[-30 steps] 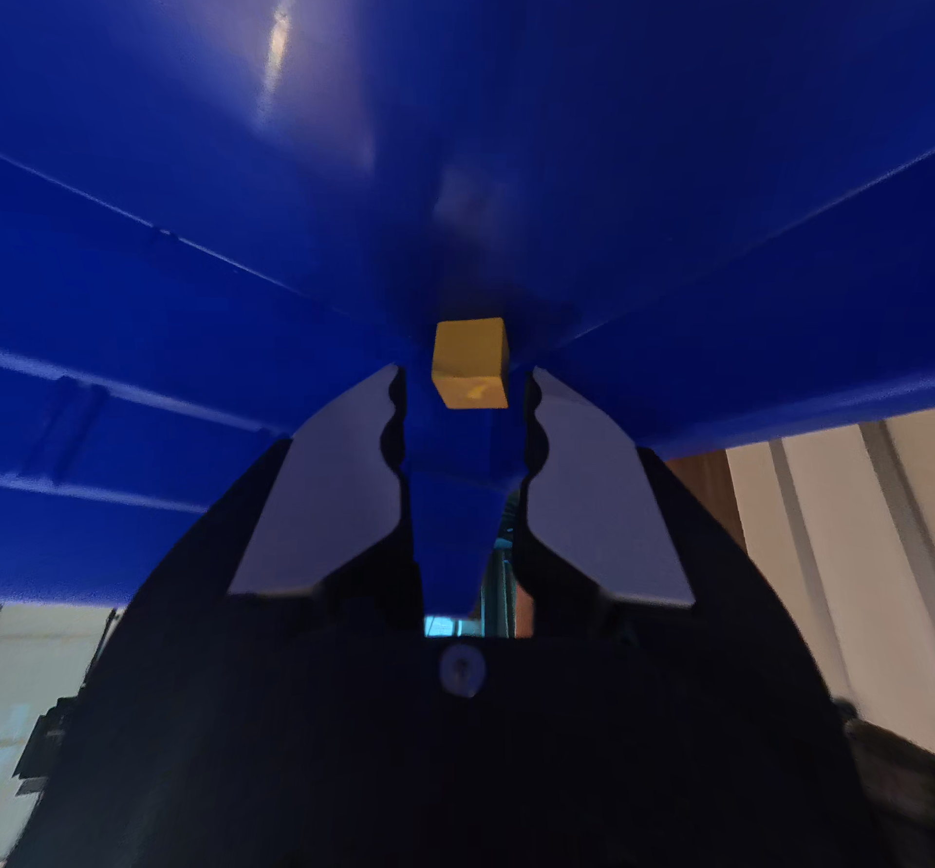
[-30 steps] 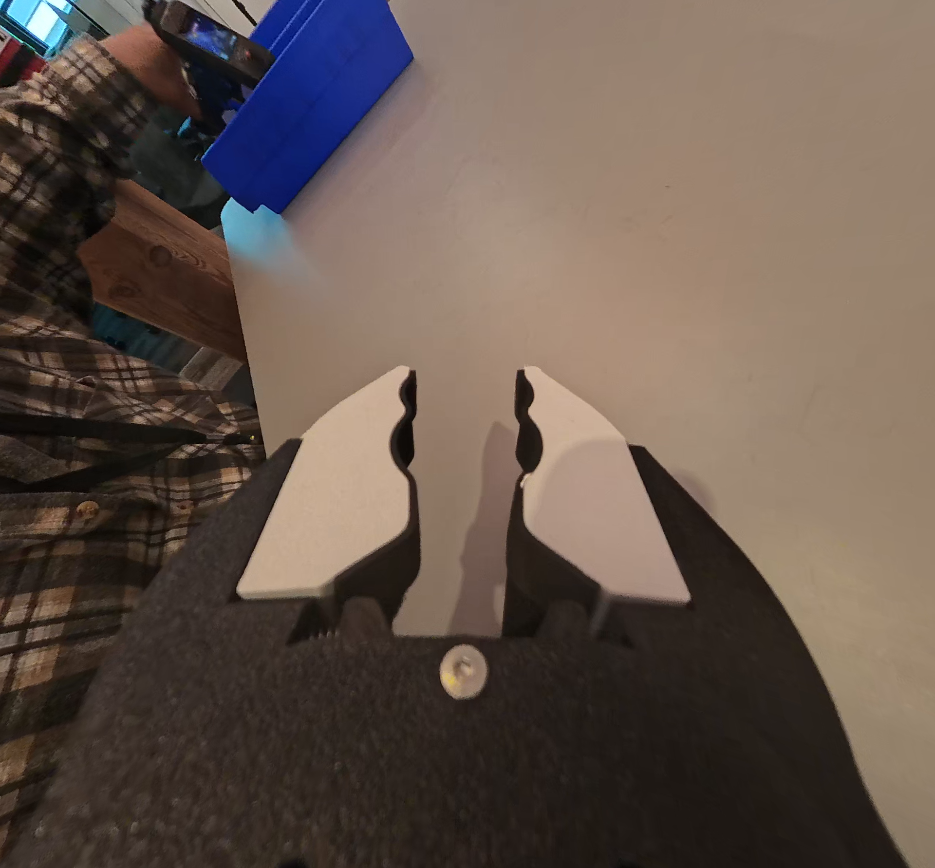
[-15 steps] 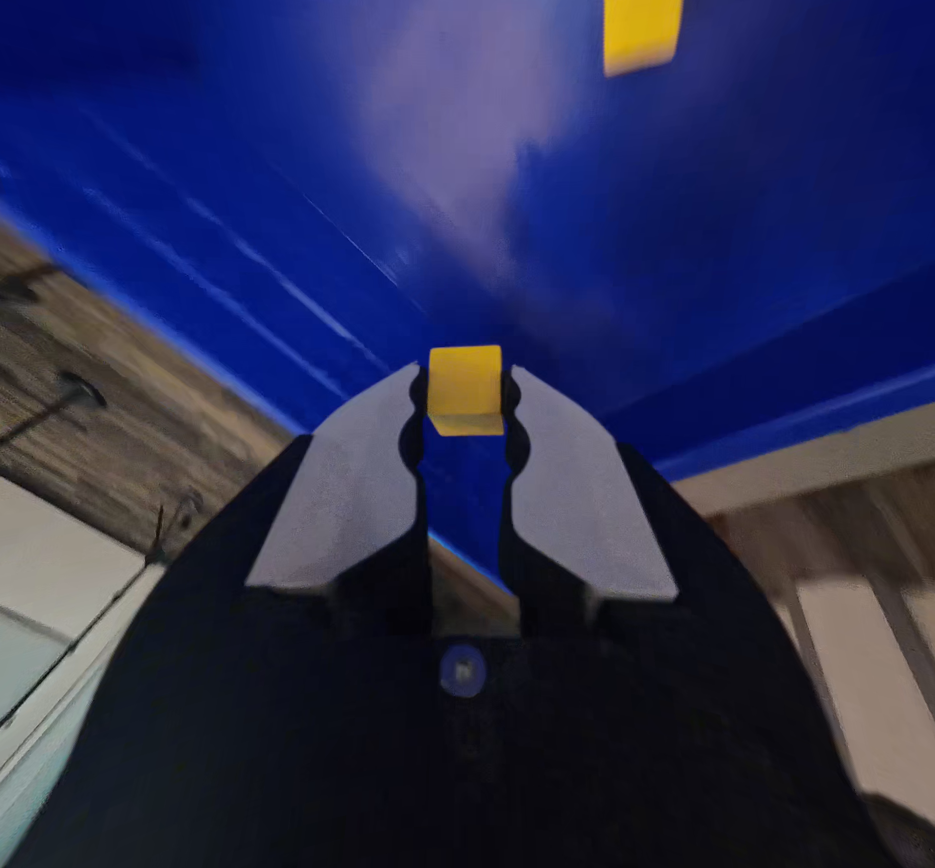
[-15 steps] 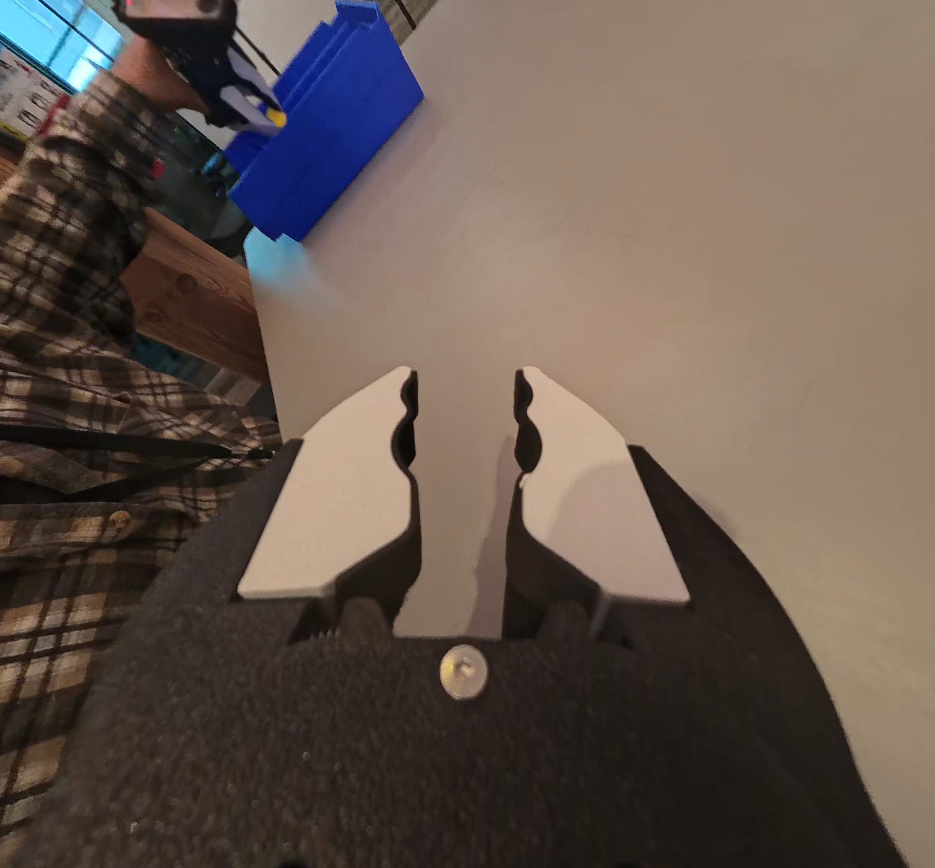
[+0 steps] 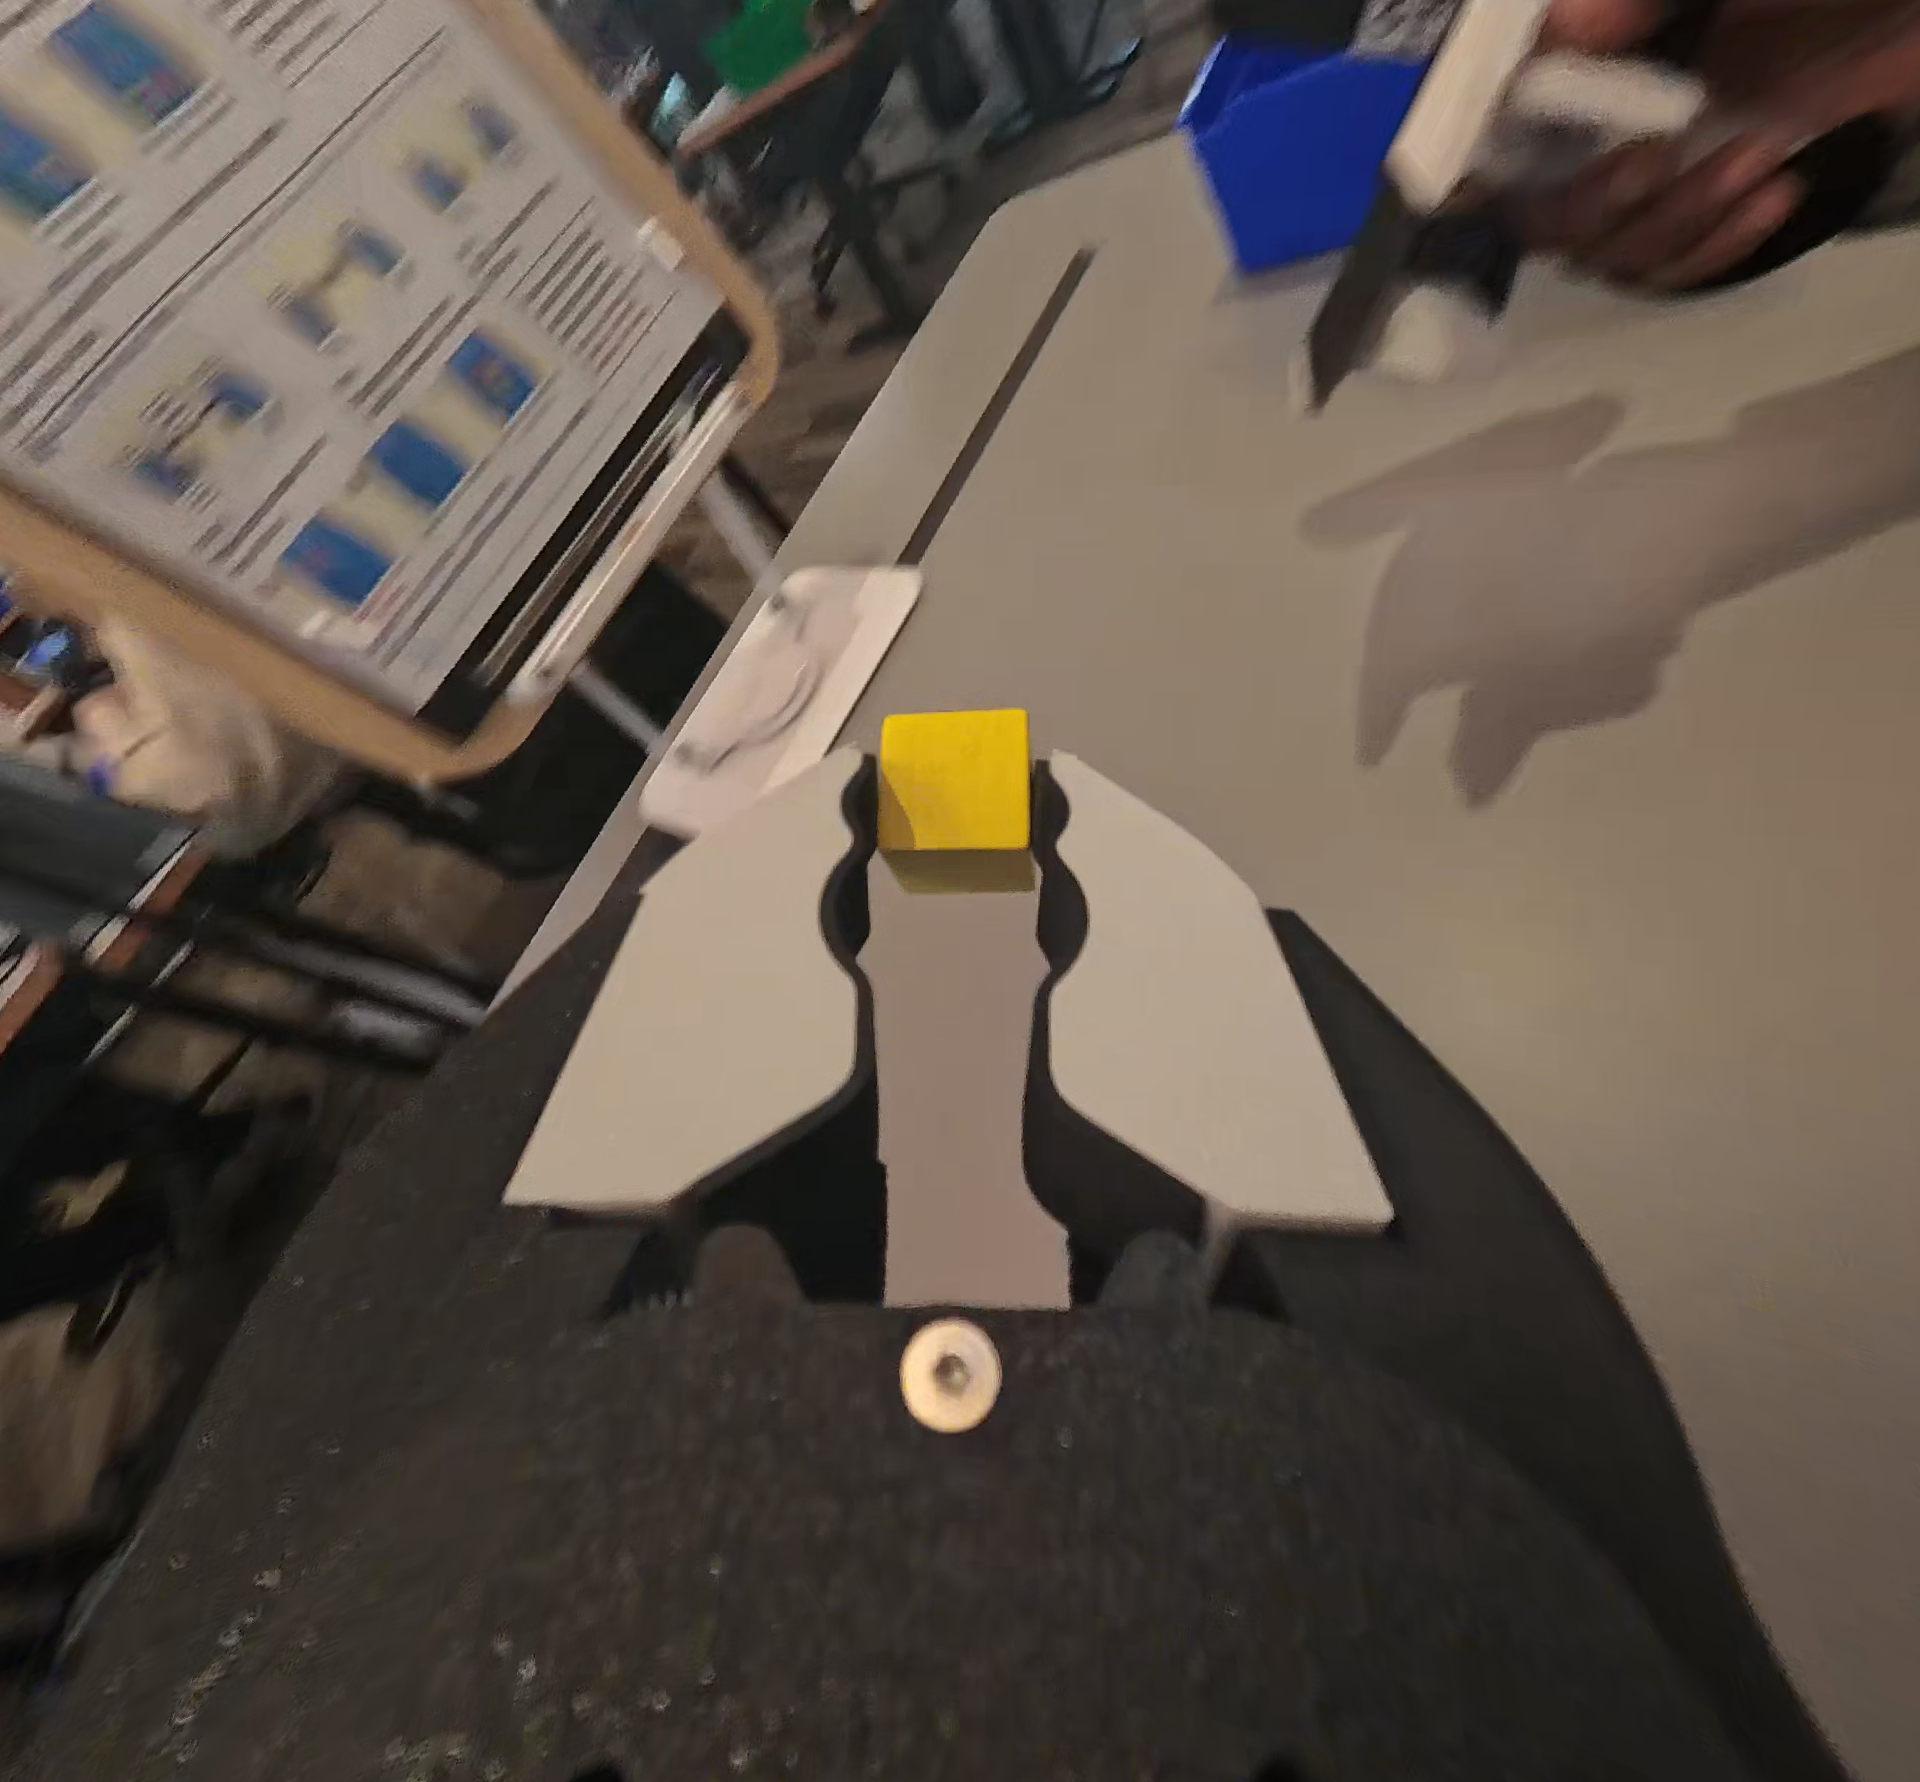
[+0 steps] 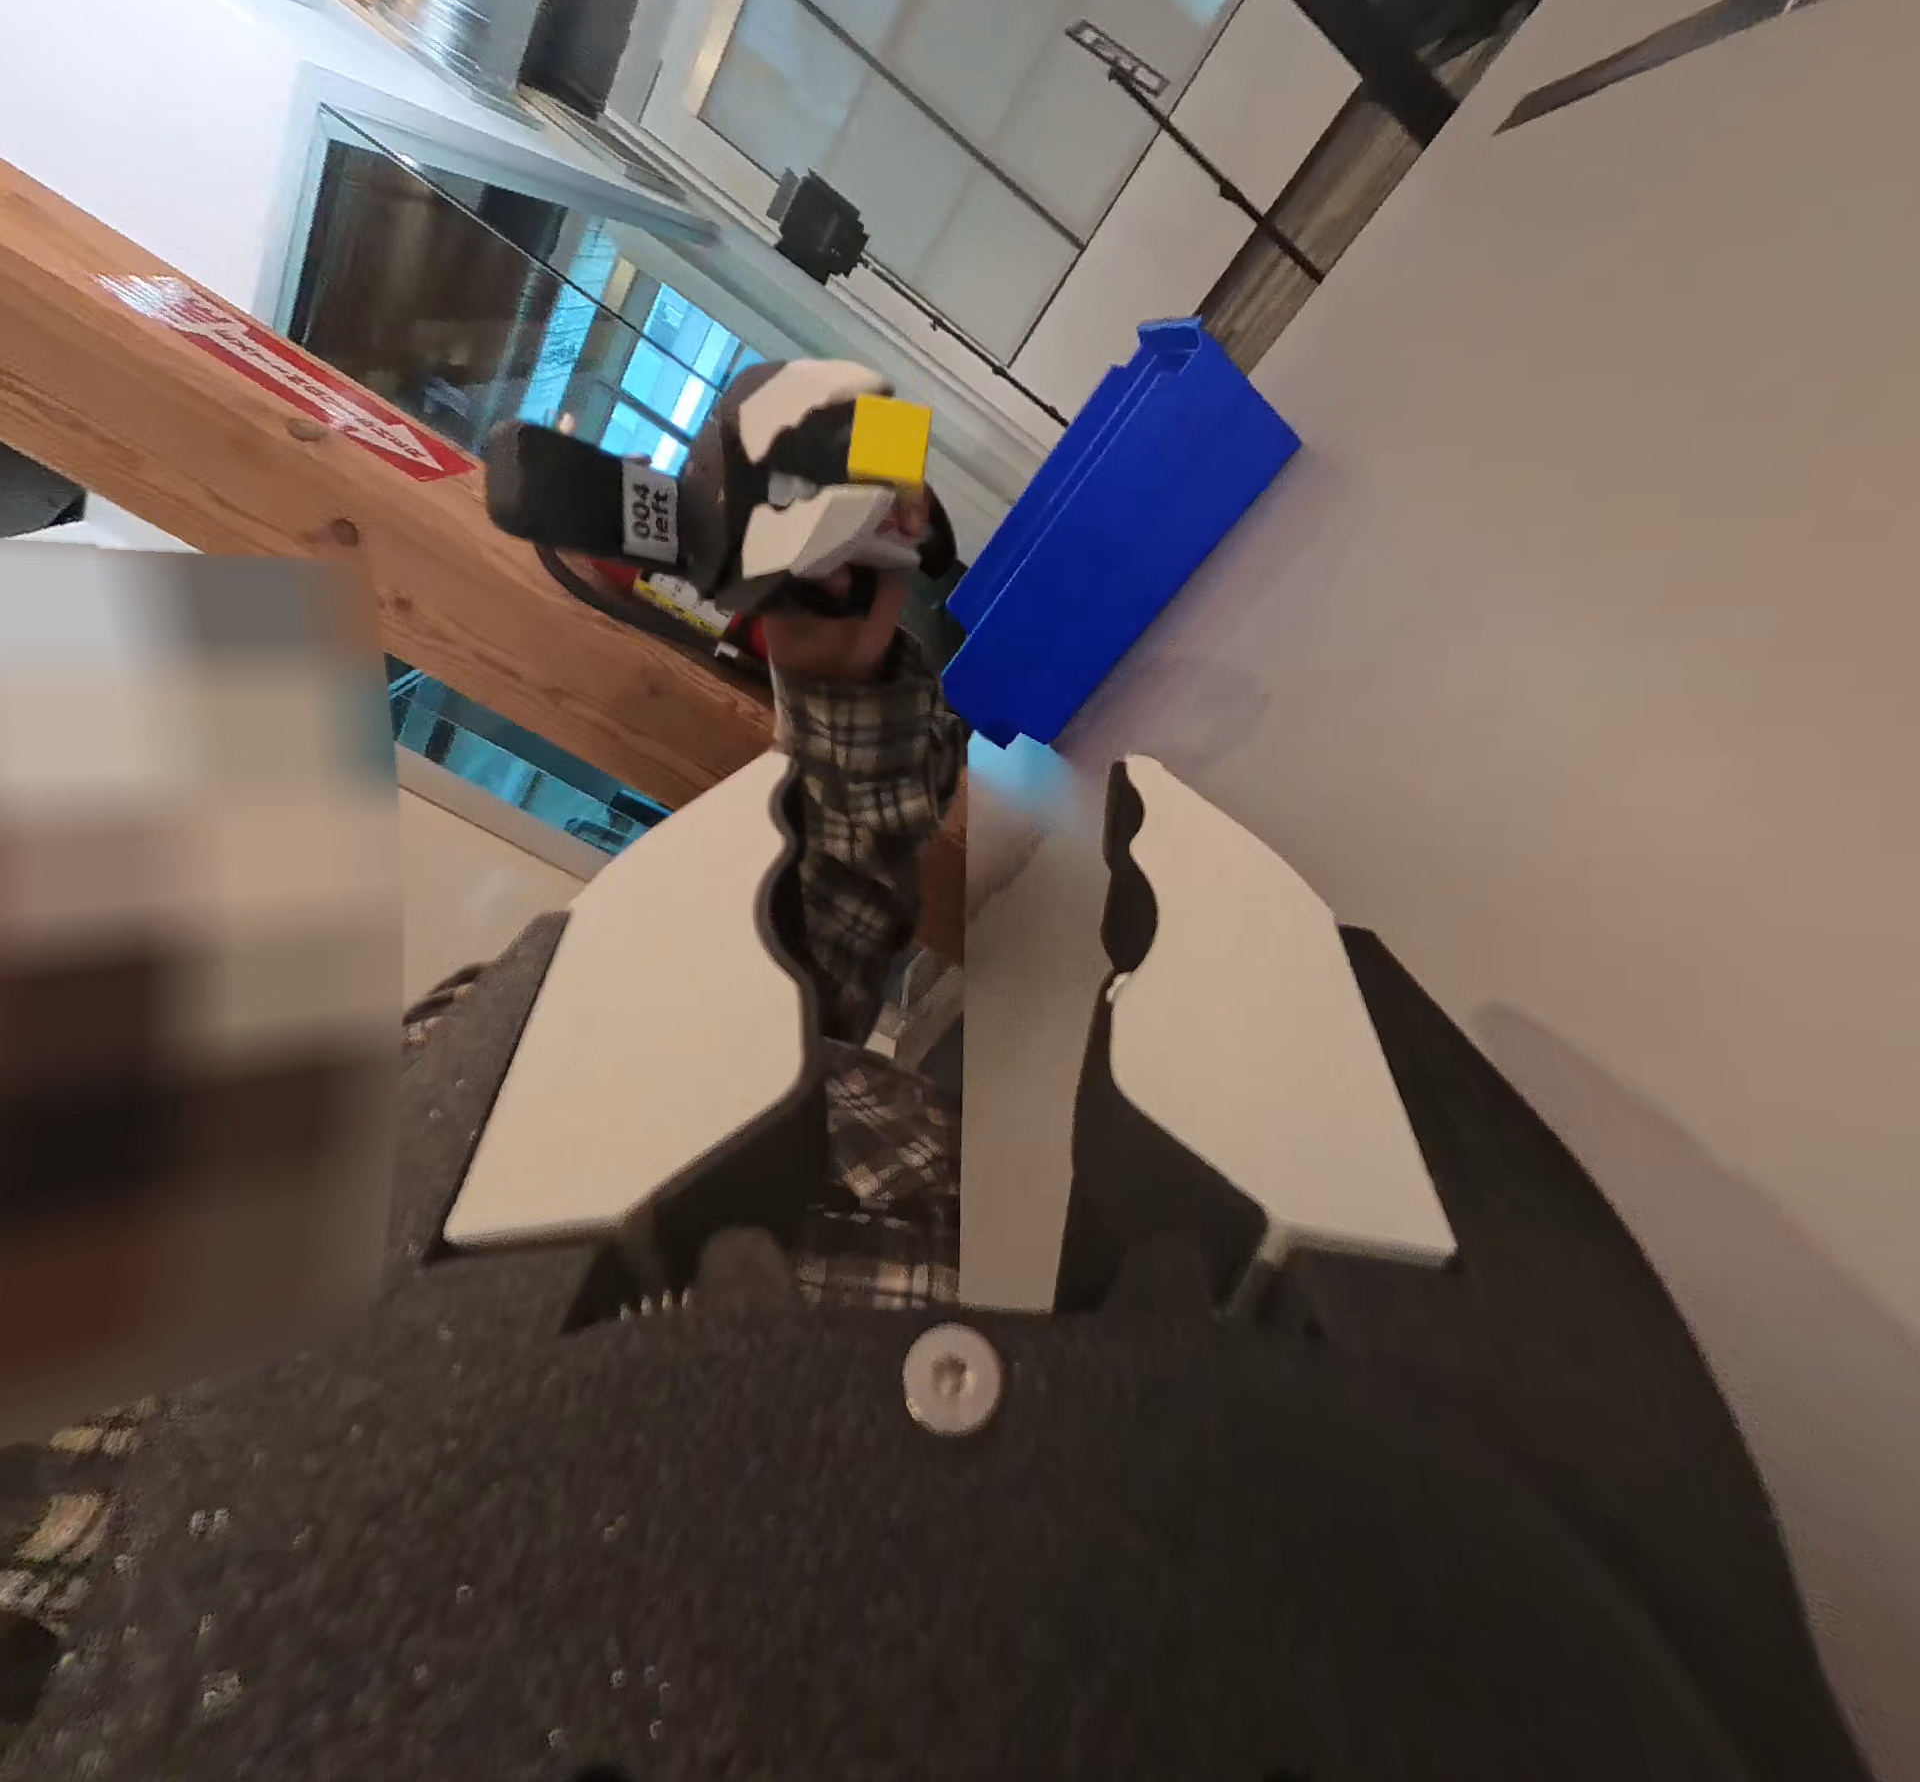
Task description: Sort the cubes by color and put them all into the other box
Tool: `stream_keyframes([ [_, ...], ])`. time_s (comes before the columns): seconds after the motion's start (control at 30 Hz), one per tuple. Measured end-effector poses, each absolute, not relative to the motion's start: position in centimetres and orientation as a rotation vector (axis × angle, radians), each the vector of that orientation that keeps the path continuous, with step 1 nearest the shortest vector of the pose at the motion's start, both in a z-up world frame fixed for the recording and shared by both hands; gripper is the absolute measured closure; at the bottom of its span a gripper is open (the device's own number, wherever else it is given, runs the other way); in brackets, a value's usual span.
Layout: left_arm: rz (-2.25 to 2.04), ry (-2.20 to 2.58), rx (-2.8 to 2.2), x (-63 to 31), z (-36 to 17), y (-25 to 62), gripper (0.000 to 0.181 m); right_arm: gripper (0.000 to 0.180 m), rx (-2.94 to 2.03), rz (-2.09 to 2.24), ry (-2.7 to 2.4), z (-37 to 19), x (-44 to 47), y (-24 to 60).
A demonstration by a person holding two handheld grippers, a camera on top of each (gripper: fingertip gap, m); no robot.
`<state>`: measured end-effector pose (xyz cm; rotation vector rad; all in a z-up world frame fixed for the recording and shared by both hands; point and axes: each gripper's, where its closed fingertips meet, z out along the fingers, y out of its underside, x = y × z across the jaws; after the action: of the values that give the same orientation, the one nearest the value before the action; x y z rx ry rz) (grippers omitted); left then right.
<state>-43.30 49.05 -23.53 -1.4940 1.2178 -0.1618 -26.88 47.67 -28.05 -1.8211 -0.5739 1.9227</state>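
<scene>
While the left gripper [image 5: 956, 782] pinches a yellow cube [image 5: 954, 776] above bare table [image 5: 1455, 953], the right gripper [image 6: 951, 787] gapes empty.

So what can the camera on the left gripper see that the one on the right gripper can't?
Only the left wrist view shows a tilted poster board, a white plate at the table's edge, and the right gripper blurred in a hand.

Only the right wrist view shows a wooden beam, a plaid sleeve, and the whole left gripper from outside.

Both show the yellow cube clamped in the left gripper, a blue box and the grey table.
</scene>
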Motion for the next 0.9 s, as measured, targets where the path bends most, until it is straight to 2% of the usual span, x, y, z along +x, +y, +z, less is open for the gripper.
stream_keyframes([
  [0.23,-0.260,1.309,-1.383,-32.7,-28.1,48.9,0.153,0.117,-1.985,1.858,-0.583,-30.1,-29.4,48.2],
  [0.63,-0.262,1.331,-1.359,-29.9,-31.8,48.5,0.153,0.117,-2.066,1.892,-0.581,-32.4,-31.1,48.2],
  [0.73,-0.252,1.353,-1.357,-29.5,-32.4,48.3,0.153,0.124,-2.082,1.909,-0.610,-32.9,-31.7,47.8],
  [0.8,-0.256,1.356,-1.350,-29.2,-32.5,48.0,0.153,0.150,-2.065,1.960,-0.640,-32.8,-31.9,47.3],
  [0.9,-0.259,1.342,-1.345,-29.0,-32.4,47.9,0.153,0.151,-2.065,1.968,-0.653,-32.7,-31.9,47.2],
])
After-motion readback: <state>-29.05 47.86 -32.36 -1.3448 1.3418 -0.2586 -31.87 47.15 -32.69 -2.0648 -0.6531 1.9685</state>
